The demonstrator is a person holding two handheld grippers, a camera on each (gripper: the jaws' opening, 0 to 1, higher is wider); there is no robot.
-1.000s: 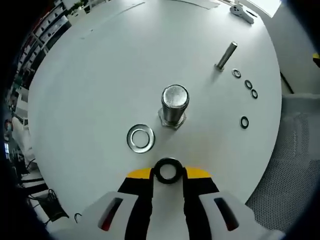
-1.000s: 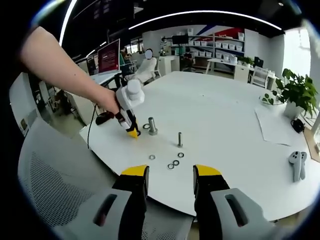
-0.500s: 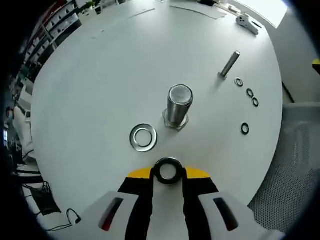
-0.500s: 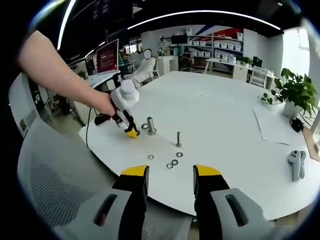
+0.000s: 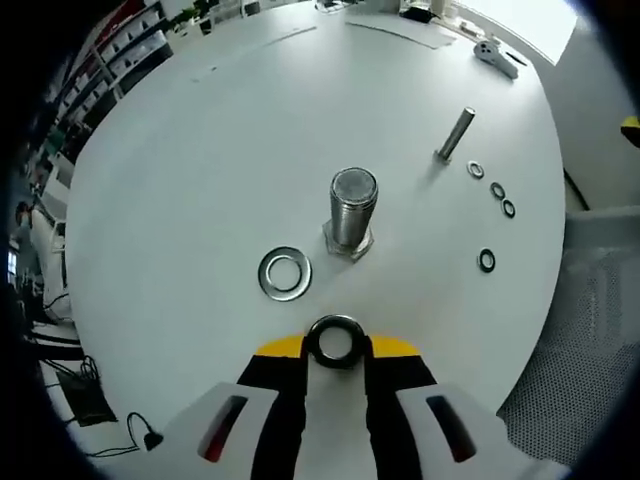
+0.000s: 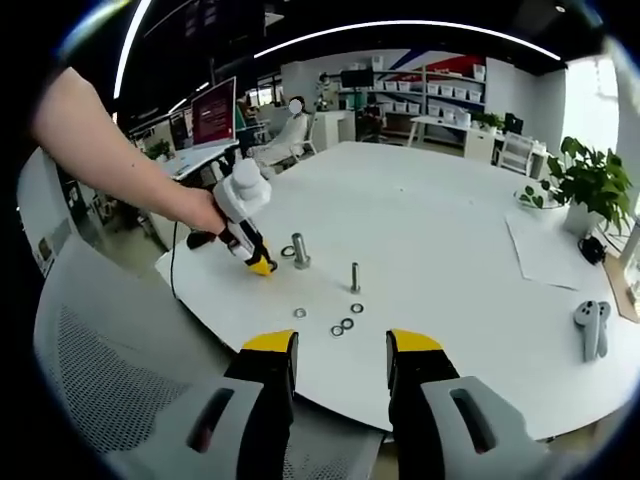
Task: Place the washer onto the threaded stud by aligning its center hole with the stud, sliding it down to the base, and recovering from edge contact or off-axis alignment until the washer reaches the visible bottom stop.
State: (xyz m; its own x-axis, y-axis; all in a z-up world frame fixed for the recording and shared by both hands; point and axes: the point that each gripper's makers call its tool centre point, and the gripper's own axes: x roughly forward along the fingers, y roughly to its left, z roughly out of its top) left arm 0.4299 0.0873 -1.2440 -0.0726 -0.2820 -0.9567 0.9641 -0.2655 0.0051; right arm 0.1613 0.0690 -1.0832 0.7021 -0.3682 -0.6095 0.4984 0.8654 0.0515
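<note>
My left gripper (image 5: 336,345) fingers pinch a dark ring-shaped washer (image 5: 335,340) short of the thick threaded stud (image 5: 351,211); one silver washer (image 5: 284,274) and four small ones lie on the counter (image 5: 200,160); my right gripper (image 6: 338,352) is released.

Loose washer (image 5: 284,273) beside threaded stud (image 5: 351,213), on table (image 5: 200,150)
</note>
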